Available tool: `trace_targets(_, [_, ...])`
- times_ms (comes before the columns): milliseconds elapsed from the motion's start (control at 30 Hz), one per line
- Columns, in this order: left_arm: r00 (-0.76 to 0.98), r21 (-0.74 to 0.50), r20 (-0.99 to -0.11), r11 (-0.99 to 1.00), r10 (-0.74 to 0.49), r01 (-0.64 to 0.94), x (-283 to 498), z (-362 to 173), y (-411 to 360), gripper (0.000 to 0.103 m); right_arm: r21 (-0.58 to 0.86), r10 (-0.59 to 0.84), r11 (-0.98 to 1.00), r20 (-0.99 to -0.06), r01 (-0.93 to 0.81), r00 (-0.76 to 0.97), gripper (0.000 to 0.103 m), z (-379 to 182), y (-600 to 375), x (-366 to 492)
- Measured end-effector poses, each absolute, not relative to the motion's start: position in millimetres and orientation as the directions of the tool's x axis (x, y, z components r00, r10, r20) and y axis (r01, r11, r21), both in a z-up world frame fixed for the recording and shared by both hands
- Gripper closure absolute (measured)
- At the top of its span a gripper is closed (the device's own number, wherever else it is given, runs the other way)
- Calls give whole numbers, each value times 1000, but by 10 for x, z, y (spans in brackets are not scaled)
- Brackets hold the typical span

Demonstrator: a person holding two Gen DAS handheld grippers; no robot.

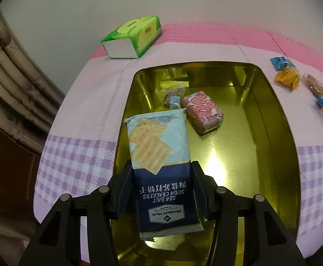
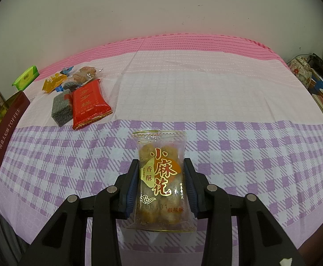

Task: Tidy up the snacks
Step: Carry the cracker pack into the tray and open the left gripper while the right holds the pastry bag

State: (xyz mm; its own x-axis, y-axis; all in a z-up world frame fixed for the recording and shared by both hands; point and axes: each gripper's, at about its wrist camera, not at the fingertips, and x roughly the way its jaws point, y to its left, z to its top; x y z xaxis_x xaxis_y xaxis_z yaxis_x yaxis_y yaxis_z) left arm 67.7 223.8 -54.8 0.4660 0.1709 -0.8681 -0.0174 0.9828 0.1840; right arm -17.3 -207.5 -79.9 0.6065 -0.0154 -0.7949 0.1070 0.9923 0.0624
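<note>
Both hands loaded: soda crackers going into the gold tin, fried-twist pack waiting.

Left gripper (image 1: 161,190) jaws clamp the soda cracker pack (image 1: 159,155) by its sides, over the tin (image 1: 279,119) near the desk's front edge. Right gripper (image 2: 161,186) jaws squeeze the fried dough twist pack (image 2: 160,177) above the checked cloth. Both light, slick-wrapped, brittle inside; hold the side edges gently.

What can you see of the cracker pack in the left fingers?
The cracker pack is a flat, glossy plastic wrapper, pale teal with pictured crackers at the far end, navy with white "Sea Salt Soda Crackers" print at the near end. It looks sealed. The left gripper clamps its navy end, holding it lengthwise over the gold tin.
</note>
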Motion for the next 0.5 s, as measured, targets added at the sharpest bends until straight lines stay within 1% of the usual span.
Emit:
trace_targets(133, [449, 187, -876, 982, 176, -22, 710, -597, 2273, 52, 62, -16, 992, -795, 106, 606, 66, -800, -2075, -175])
trace_targets(267, [458, 215, -866, 976, 201, -22, 706, -593, 2251, 52, 60, -17, 993, -795, 106, 606, 66, -806, -2071, -170])
trace_targets(500, [452, 207, -871, 978, 192, -19, 712, -607, 2262, 52, 58, -18, 993, -796, 106, 606, 66, -814, -2065, -160])
